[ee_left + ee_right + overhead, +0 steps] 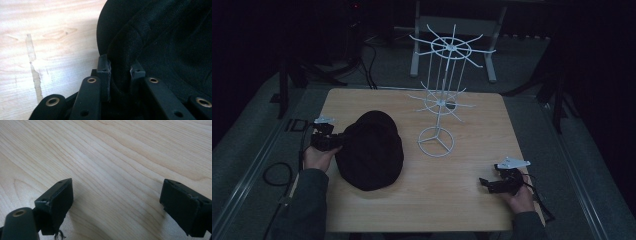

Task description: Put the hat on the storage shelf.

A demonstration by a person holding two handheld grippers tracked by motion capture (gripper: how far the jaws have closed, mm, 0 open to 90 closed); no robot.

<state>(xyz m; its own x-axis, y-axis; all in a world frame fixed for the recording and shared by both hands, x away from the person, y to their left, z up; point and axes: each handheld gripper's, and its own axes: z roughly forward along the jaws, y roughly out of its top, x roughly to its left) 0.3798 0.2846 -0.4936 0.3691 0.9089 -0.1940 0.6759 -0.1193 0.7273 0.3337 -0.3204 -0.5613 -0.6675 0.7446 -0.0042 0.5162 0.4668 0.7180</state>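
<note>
Two hand-held grippers are out: the left hand-held gripper (337, 142) is clenched on a fold at the edge of the black hat (371, 150), which lies on the table (472, 150) left of the white rack (439, 100); the right hand-held gripper (483, 182) rests released, nothing between its jaws.

The black fabric hat (371, 150), soft and rounded, lies on the left half of the wooden table (472, 195), its left edge bunched into a fold and pinched between the jaws of the left gripper (336, 142).
</note>
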